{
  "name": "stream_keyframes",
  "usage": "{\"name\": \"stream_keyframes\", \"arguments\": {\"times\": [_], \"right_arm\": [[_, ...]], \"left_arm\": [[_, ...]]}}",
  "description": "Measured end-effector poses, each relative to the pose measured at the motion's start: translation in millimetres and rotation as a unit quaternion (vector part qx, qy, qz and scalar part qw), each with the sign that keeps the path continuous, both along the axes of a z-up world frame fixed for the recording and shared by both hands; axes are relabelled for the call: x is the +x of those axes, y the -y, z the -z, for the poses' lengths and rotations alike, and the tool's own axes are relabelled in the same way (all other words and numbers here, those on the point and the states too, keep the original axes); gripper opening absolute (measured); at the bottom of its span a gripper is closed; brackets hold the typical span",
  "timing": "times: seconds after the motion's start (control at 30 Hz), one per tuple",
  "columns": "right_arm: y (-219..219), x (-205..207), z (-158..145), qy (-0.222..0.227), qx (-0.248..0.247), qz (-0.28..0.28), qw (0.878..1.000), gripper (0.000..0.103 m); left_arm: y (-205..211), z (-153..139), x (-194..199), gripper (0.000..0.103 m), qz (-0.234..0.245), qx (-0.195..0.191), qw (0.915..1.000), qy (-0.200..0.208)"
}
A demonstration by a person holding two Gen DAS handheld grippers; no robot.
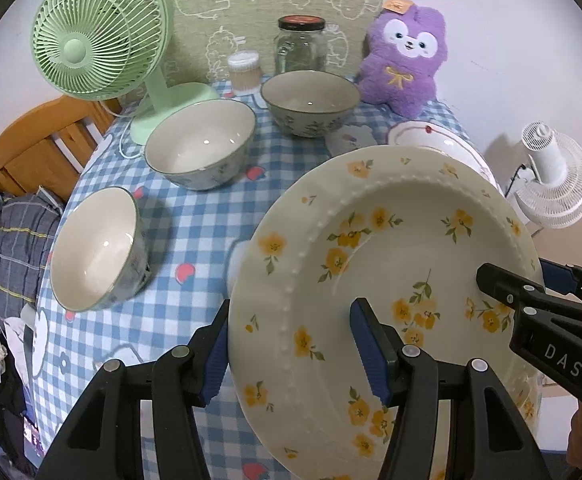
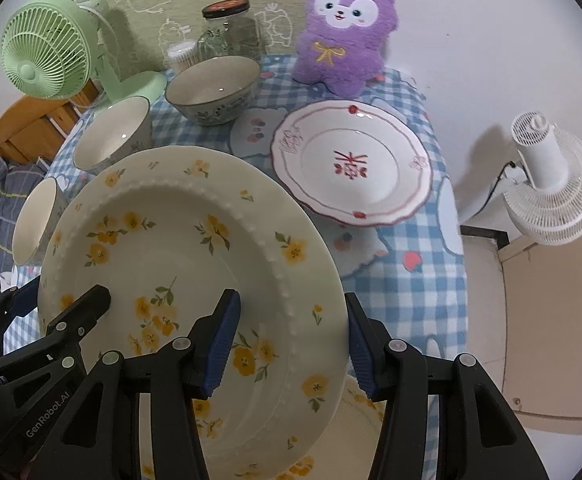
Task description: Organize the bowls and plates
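Up over the checked tablecloth [image 1: 195, 216] hangs the yellow-flowered plate [image 1: 371, 248], tilted, each rim caught between a gripper's blue pads! Only the right wrist view shows the whole red-trimmed plate [image 2: 351, 168] lying flat beside it; the left view shows all three bowls [image 1: 199, 144] well apart. Both the left gripper [image 1: 291, 356] and right gripper [image 2: 291, 344] point steeply down, clenched on opposite edges.

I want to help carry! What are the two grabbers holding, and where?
Both hold the yellow-flower plate by its rim, lifted: left gripper on one edge, right gripper on the opposite edge.
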State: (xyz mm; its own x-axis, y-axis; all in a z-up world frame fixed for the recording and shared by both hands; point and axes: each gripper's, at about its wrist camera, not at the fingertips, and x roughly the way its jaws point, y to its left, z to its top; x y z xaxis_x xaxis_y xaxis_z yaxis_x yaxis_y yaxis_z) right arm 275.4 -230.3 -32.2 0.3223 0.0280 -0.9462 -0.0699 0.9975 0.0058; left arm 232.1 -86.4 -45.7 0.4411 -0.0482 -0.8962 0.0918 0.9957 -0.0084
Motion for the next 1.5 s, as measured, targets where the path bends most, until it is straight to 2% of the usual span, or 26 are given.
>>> {"name": "stream_keyframes", "arguments": {"times": [0.43, 0.87, 1.5], "right_arm": [[35, -41, -5, 0.001, -0.005, 0.021, 1.0, 0.054], [62, -77, 11, -0.021, 0.0, 0.028, 0.999, 0.054], [79, -111, 38, -0.053, -0.007, 0.023, 0.998, 0.054]], "left_arm": [[33, -2, -31, 0.058, 0.023, -0.004, 0.9997, 0.001], [60, 14, -62, 0.058, 0.024, -0.001, 0.9995, -0.02], [76, 42, -97, 0.058, 0.016, -0.006, 0.9986, -0.051]]}}
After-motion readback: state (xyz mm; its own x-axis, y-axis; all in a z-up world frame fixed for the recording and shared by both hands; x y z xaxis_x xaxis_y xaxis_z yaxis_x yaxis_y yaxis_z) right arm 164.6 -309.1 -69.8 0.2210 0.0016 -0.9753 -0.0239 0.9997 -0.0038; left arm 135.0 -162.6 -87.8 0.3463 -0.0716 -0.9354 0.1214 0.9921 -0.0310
